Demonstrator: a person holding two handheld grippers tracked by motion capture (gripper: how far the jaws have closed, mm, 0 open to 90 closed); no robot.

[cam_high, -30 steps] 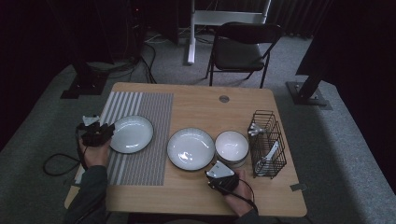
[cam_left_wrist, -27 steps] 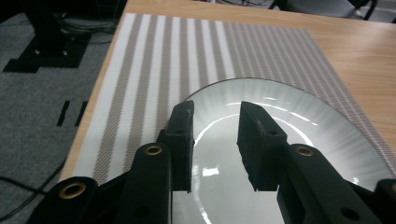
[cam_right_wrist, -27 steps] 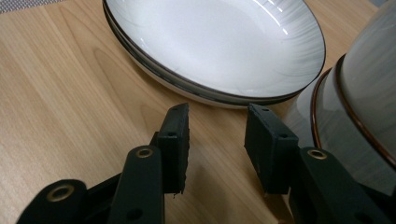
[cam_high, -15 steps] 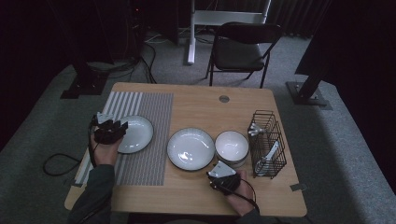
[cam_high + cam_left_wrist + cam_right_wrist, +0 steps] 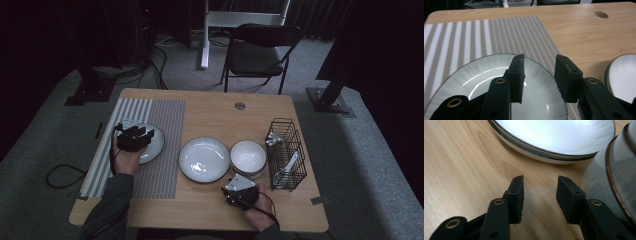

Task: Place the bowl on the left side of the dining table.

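High view, left tool (image 5: 143,134): over the small plate (image 5: 152,145), jaws spread and just been opening, nothing between them.
High view, small plate: on the striped mat (image 5: 160,120), at 9 o'clock on the tabletop (image 5: 215,107).
High view, right tool (image 5: 235,184): at 6 o'clock, just beside the bowl (image 5: 248,156); jaws just been opening.
High view, large plate (image 5: 204,159): centre of the tabletop, between small plate and bowl.
High view, wire basket (image 5: 286,152): at 3 o'clock, holding utensils.
Left gripper view, left tool (image 5: 539,71): jaws spread above the small plate (image 5: 486,77), gripping nothing; large plate (image 5: 624,75) at 4 o'clock.
Right gripper view, right tool (image 5: 539,195): jaws spread over bare tabletop (image 5: 461,170), gripping nothing; large plate (image 5: 554,135) at 12 o'clock, bowl (image 5: 604,180) at 3 o'clock.
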